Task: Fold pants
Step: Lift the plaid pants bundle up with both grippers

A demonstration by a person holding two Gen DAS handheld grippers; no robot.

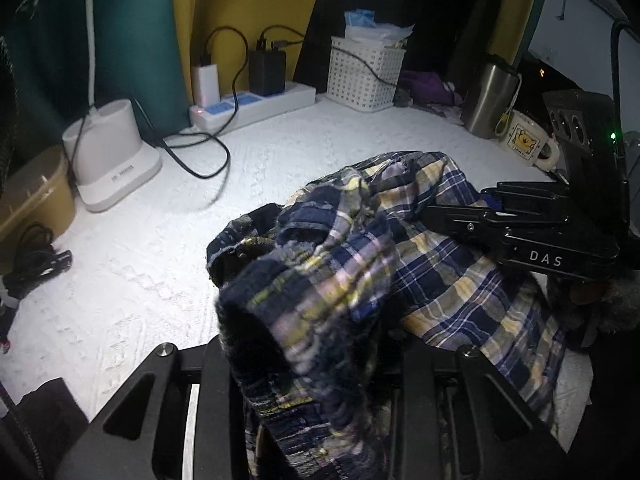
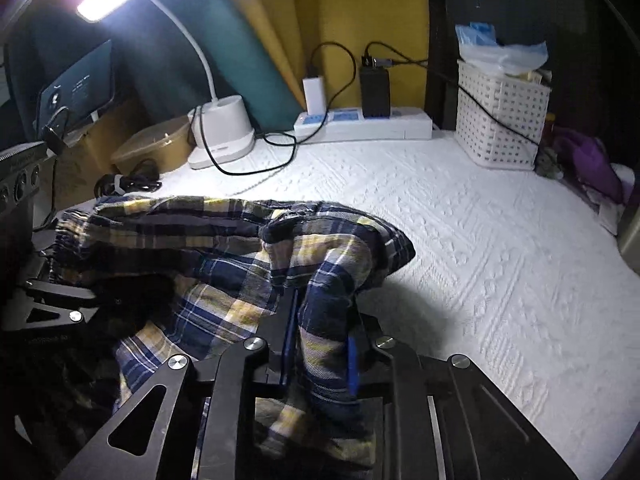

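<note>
Right wrist view shows you the pants (image 2: pixel 248 248), a soft plaid heap at the near left of the white bedspread (image 2: pixel 480 240), with a thick bunch of cloth running down between the right gripper (image 2: pixel 320 356) fingers, which are closed on it. In the left wrist view, the left gripper (image 1: pixel 316 364) also has a wad of cloth between its fingers, though the fabric hides how tightly they close. Expect light, limp, clingy cloth that sags and drags; likely best to grip the firmer waistband or hems, not loose folds. Far off stand the lamp (image 2: pixel 220 132), power strip (image 2: pixel 364 124) and basket (image 2: pixel 500 116).
</note>
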